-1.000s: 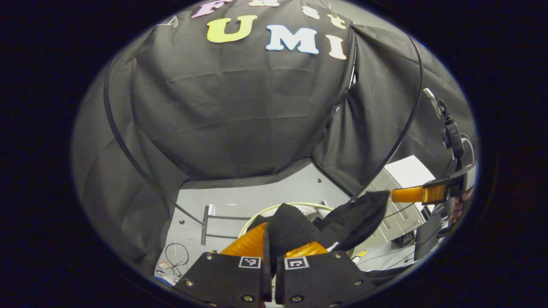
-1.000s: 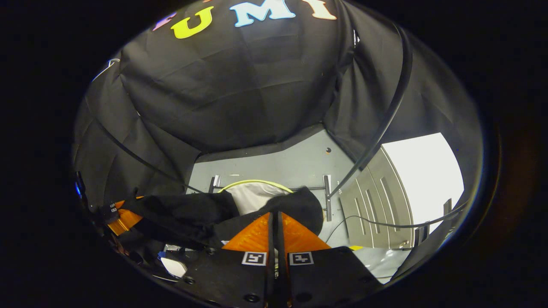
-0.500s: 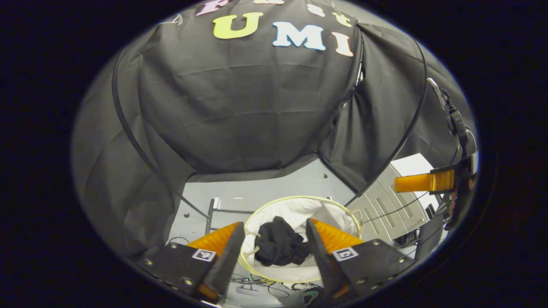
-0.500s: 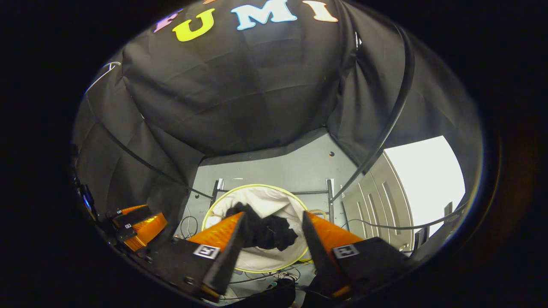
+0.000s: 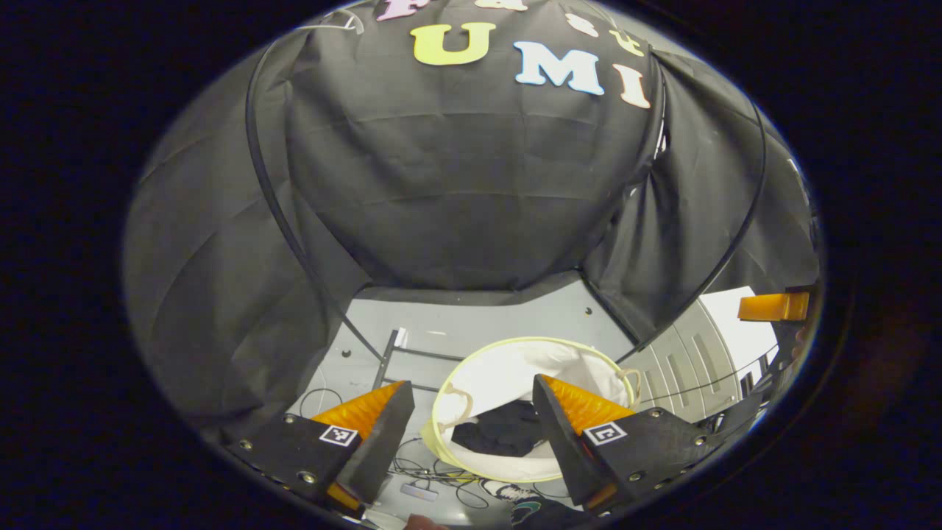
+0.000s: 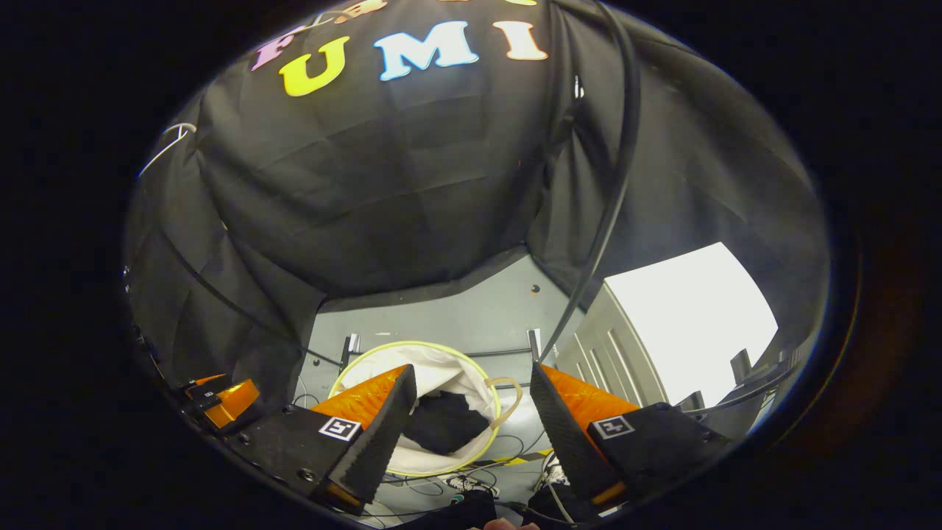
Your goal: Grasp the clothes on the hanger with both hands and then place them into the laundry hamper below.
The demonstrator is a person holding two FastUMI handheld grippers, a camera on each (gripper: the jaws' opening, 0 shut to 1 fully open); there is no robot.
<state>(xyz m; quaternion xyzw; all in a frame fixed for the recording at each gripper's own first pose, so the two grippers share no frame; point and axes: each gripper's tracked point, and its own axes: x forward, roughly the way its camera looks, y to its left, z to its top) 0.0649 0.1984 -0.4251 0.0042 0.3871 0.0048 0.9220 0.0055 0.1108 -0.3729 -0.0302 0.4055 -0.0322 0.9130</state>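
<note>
Left tongs (image 5: 471,419): held above the laundry hamper (image 5: 486,361), fingers spread wide apart, nothing gripped between them. The hamper's opening is seen in the gap between the two fingers.

Right tongs (image 6: 471,401): likewise held above the hamper (image 6: 412,471), fingers spread wide, nothing gripped. In the left gripper view the right tongs (image 5: 773,307) are seen well to the right of the hamper, at the picture's edge. In the right gripper view the left tongs (image 6: 221,397) are seen to the left of the hamper, low at the edge.

Clothes (image 5: 504,436): a dark bundle, lying crumpled inside the hamper against its white lining. In the right gripper view the clothes (image 6: 441,423) are seen in the same place, at the bottom of the hamper, touched by neither pair of tongs.

Laundry hamper: round, with a pale yellow-green rim and white fabric walls; a looped handle (image 6: 508,401) is attached at the rim. It is stood on the grey floor (image 5: 500,324).

Metal frame (image 5: 394,361): dark bars, laid on the floor just behind the hamper.

Cables (image 5: 419,471): thin, loosely tangled on the floor at the near side of the hamper.

Cabinet (image 6: 611,353): pale grey, panelled, stood to the right of the hamper.
</note>
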